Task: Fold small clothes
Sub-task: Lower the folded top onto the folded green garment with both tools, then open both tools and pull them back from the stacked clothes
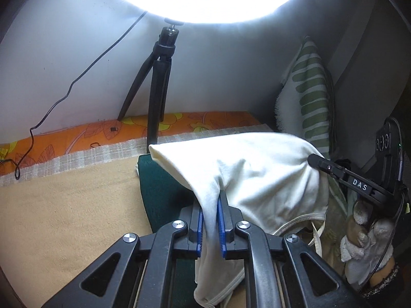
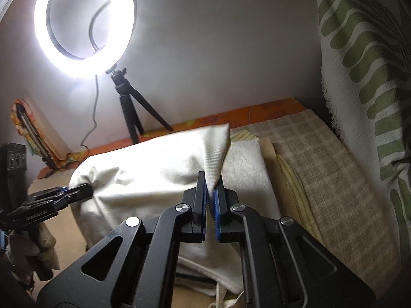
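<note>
Right now both grippers are holding one cream-white garment (image 1: 257,174) up off the bed, stretched between them like a little tent. The left gripper (image 1: 213,220) is clamping its blue pads on a bunched fold of the cloth, which is trailing down between the black linkages toward the camera. The right gripper (image 2: 211,200) is pinching a pointed corner of the same garment, and that corner is standing up above the closed pads. In the left wrist view the right gripper is showing at the far right, its tip meeting the cloth, with a gloved hand (image 1: 364,233) wrapped around its handle. In the right wrist view the left gripper is reaching in from the left edge, a gloved hand (image 2: 38,251) below it.

Under the lifted garment a dark green cloth (image 1: 159,187) is lying on a tan blanket (image 1: 64,218), and a hemmed edge with a thin strap is hanging low. A pale checked cover (image 2: 326,164) is lying over the bed on the right. Behind, a ring light (image 2: 84,25) on a small black tripod (image 1: 156,87) is glaring against the wall, standing on an orange flowered sheet (image 1: 77,136). A green-striped pillow (image 1: 310,87) is leaning upright in the corner.
</note>
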